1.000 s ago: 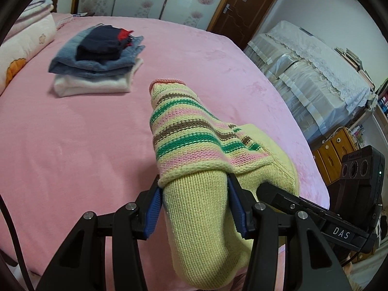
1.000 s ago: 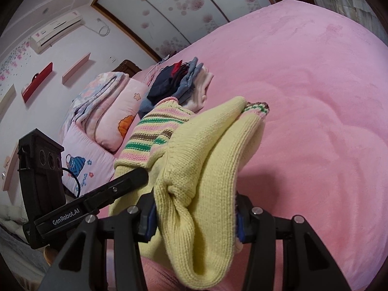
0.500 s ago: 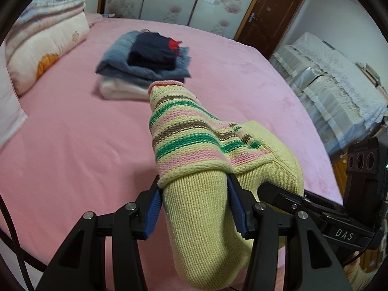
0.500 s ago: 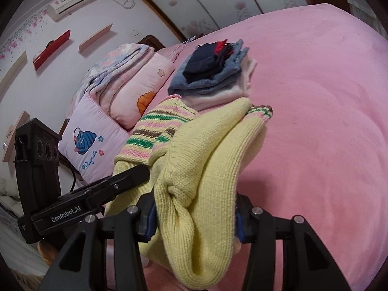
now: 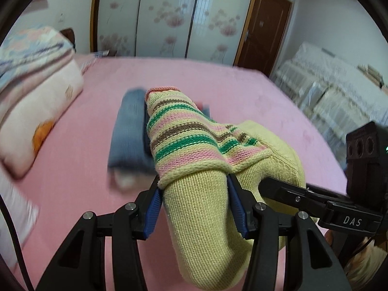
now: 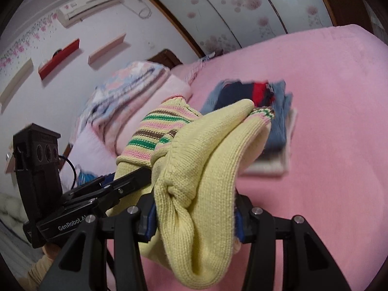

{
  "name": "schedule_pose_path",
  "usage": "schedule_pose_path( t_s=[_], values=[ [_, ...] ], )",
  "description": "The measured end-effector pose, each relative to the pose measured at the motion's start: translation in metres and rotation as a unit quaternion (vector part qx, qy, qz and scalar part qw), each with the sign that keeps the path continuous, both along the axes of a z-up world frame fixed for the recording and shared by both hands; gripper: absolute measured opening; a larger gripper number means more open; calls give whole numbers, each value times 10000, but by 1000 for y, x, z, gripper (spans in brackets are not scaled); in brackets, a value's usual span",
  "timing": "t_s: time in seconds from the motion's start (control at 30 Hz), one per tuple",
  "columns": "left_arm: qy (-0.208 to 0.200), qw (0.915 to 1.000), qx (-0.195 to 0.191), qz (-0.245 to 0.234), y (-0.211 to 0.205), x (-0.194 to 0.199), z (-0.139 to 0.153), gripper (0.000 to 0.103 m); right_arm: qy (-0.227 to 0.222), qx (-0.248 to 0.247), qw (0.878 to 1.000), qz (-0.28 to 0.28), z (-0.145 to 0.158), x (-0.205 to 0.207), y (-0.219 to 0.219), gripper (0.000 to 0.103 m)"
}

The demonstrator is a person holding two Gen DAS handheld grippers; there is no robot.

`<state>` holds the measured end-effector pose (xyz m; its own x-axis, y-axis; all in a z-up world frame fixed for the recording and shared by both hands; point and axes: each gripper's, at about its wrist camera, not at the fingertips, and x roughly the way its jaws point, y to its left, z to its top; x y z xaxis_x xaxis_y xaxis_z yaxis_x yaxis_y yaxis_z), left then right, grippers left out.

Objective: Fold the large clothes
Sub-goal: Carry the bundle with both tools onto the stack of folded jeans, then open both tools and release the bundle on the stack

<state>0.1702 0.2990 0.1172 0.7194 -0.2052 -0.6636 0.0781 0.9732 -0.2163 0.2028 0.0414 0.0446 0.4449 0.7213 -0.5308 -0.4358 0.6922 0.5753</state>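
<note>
One folded yellow knit sweater (image 5: 208,218) with pink, green and brown stripes fills the lower centre of both views, held off the pink bed (image 5: 72,169) between two claws. The left claw (image 5: 194,203) is clamped on the sweater, its two blue pads (image 5: 151,212) pressed against the yellow knit on either side. The right claw (image 6: 194,215) is likewise clamped on a bunched fold of the same sweater (image 6: 206,169); only slivers of its blue pads show past the cloth.

One stack of folded clothes (image 5: 128,140) lies on the bed behind the sweater, at centre left of the left wrist view and right of centre in the right wrist view (image 6: 274,121). It is blurred; blue denim, a dark navy piece with red, and a white piece at the bottom can be made out, but the exact count of garments cannot.

Pillows and a folded quilt (image 6: 131,101) sit at the middle left of the right wrist view. On the wall in the upper left are three shelves (image 6: 59,58), one red and two pale, and one air conditioner (image 6: 89,4).

Readable writing: "DAS" on the right claw's body (image 5: 349,220) at the lower right of the left wrist view, and "GenRobot.AI" on the left claw's body (image 6: 70,225) at the lower left of the right wrist view.
</note>
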Motion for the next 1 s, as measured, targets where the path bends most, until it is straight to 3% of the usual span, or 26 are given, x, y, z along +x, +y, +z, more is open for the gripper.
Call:
schedule_pose_path(
  t_s=[0.13,0.23,0.3,0.37,0.4,0.43,0.47,0.5,0.53,0.73,1.0],
  values=[
    [-369,9993,-59,14,24,75,6,50,-290,312,9988,-234,9,82,17,49],
    [-310,9989,-334,52,43,138,-12,52,-441,341,9972,-501,1,136,29,52],
    [-101,9984,-501,253,55,177,-40,53,-477,242,9964,-652,-15,165,38,53],
    [264,9973,-228,642,61,208,-76,54,-229,-36,9966,-790,-42,191,48,56],
    [413,9964,-112,731,62,217,-90,62,88,-357,9960,-810,-67,205,56,57],
    [446,9960,-131,764,62,219,-100,67,249,-518,9952,-795,-81,210,60,61],
    [321,9960,-169,817,63,218,-106,79,309,-582,9948,-771,-92,212,62,66],
    [182,9953,-120,944,65,216,-109,91,203,-589,9944,-859,-98,209,60,77],
    [135,9948,-88,1008,65,215,-110,93,144,-610,9935,-945,-97,207,57,88],
    [160,9945,197,1021,61,200,-100,93,73,-1012,9922,-718,-85,197,46,89],
    [-251,9894,806,1179,29,123,-41,93,-227,-1112,9913,-667,-31,138,9,89]
  ],
)
